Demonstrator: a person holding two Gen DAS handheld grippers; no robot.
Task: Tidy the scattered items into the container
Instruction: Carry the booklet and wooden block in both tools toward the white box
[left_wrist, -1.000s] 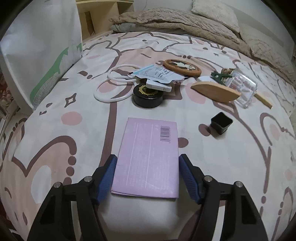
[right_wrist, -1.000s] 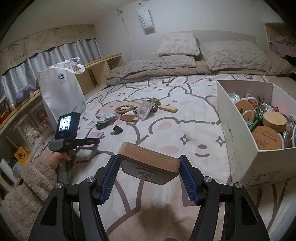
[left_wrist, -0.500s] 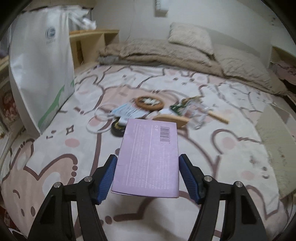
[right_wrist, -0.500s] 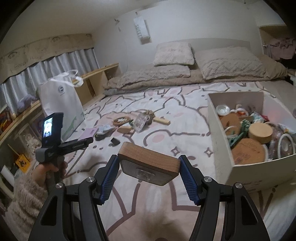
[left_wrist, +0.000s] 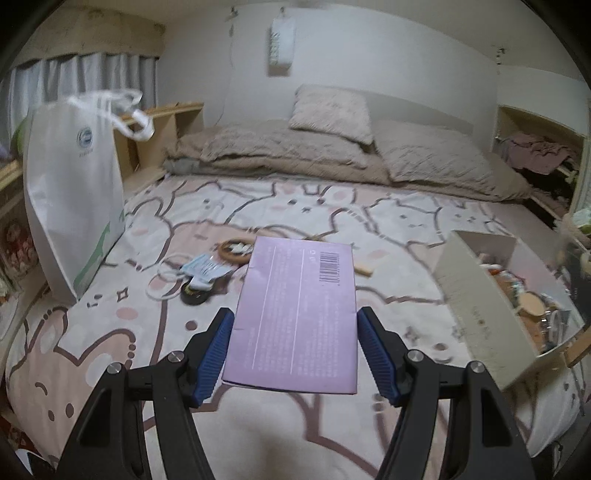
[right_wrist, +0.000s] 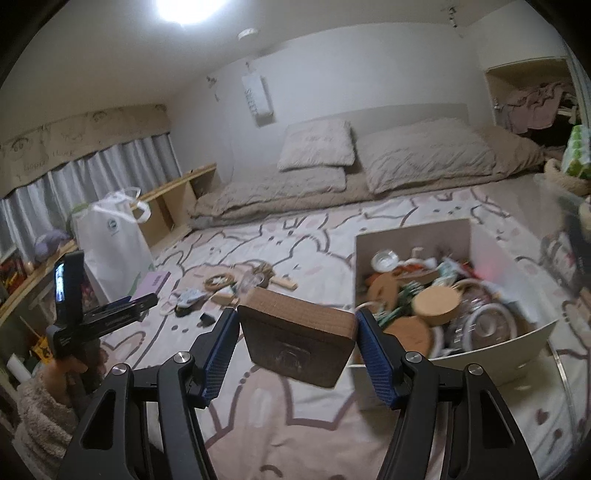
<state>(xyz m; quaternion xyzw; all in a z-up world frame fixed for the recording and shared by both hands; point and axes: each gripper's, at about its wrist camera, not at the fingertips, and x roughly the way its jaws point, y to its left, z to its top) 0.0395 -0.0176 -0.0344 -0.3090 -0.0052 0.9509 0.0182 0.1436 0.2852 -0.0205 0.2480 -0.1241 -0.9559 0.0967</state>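
My left gripper (left_wrist: 294, 321) is shut on a flat purple packet (left_wrist: 299, 280) with a barcode and holds it in the air above the bed. My right gripper (right_wrist: 297, 317) is shut on a brown wooden block (right_wrist: 299, 332), which hangs just left of the white box (right_wrist: 461, 354). That box, seen at the right as the white box (left_wrist: 476, 310), is full of several items. On the bedspread lie a wooden ring (left_wrist: 234, 249), a black round tin (left_wrist: 194, 293), white rings (left_wrist: 162, 284), a blue-white pouch (left_wrist: 205, 271) and a wooden stick (left_wrist: 364, 267).
A tall white paper bag (left_wrist: 74, 206) stands at the bed's left edge by a low wooden shelf (left_wrist: 173, 122). Pillows and a folded duvet (left_wrist: 332, 155) lie at the far end. A hand in a fuzzy sleeve (right_wrist: 40, 406) is at the lower left.
The left gripper has lifted the purple packet off the bedspread and swung right, bringing the white box into view. The right gripper has risen and moved closer to the box with the block.
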